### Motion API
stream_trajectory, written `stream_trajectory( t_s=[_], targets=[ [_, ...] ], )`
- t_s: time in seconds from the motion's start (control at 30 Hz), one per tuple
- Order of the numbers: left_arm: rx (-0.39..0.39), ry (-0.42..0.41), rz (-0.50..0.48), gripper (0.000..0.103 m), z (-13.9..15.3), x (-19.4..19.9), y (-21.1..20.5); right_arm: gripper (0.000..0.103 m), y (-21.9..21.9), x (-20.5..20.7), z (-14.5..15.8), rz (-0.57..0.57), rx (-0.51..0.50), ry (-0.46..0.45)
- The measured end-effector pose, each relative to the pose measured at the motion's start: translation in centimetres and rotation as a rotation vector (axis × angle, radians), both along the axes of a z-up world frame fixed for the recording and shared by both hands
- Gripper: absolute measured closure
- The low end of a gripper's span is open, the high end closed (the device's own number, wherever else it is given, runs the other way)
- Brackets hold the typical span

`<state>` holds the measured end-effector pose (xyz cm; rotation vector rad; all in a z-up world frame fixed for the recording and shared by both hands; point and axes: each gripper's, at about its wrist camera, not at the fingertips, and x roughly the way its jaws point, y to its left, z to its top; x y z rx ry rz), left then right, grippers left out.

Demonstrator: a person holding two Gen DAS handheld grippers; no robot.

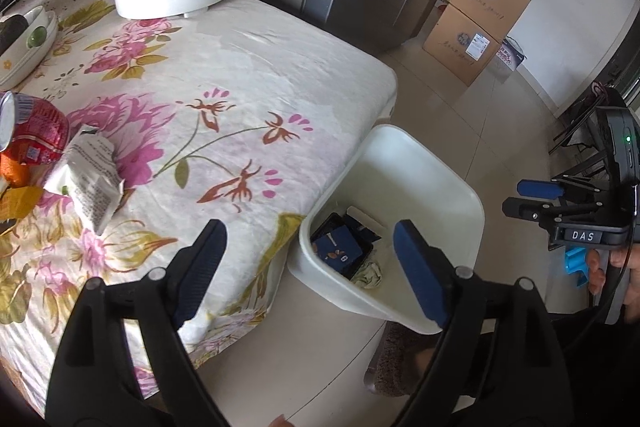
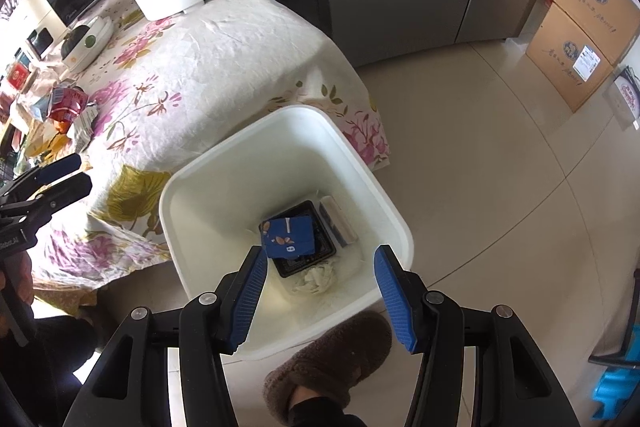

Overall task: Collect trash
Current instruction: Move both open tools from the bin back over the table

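Your right gripper (image 2: 320, 291) is spread wide and empty over the white bin (image 2: 200, 203) — blue carton (image 2: 288, 237) inside. Your left gripper (image 1: 310, 267) is spread too; the crumpled wrapper (image 1: 94, 179) and red can (image 1: 38, 135) sit at its 10 o'clock on the floral table (image 1: 248, 75).

White bin (image 2: 208, 195) mouth open above; tabletop (image 1: 256, 75) middle bare.

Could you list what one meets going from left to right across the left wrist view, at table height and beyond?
Red can → crumpled printed wrapper → flowered tablecloth → white bin → right gripper.
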<state>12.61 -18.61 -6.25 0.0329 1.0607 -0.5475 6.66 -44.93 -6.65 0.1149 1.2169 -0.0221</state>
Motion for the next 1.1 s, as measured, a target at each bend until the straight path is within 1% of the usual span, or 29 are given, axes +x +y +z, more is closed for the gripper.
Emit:
stream_trajectory(
  t_s=[0.1, 0.13, 0.17, 0.23, 0.37, 0.6, 0.87, 0.9, 1.1],
  targets=[
    [0.020, -0.005, 0.030, 0.011, 0.4, -0.2, 1.6, 0.045, 0.9, 0.6, 0.5, 0.004, 0.012, -0.007],
    [0.026, -0.006, 0.039, 0.009, 0.5, -0.2, 2.3, 0.042, 1.4, 0.9, 0.7, 0.005, 0.015, -0.009],
    [0.031, -0.006, 0.051, 0.008, 0.6, -0.3, 2.9, 0.038, 1.8, 1.1, 0.9, 0.007, 0.015, -0.013],
    [0.040, -0.005, 0.075, 0.007, 0.9, -0.4, 4.5, 0.033, 2.9, 1.7, 1.3, 0.014, 0.011, -0.022],
    [0.050, -0.001, 0.133, 0.006, 1.4, -0.6, 7.7, 0.029, 5.3, 2.9, 1.9, 0.037, 0.019, -0.035],
    [0.048, -0.006, 0.233, 0.005, 2.4, -1.1, 13.5, 0.026, 10.3, 4.7, 2.8, 0.095, 0.030, -0.053],
    [0.049, 0.000, 0.356, 0.004, 3.0, -1.7, 20.1, 0.023, 17.2, 6.6, 3.7, 0.176, 0.020, -0.082],
    [0.052, -0.001, 0.368, 0.001, 3.0, -1.7, 20.9, 0.023, 18.0, 6.9, 3.7, 0.184, 0.022, -0.082],
    [0.112, 0.002, 0.435, 0.001, 2.4, -1.8, 24.8, 0.022, 22.4, 8.3, 3.4, 0.239, 0.021, -0.073]
  ],
)
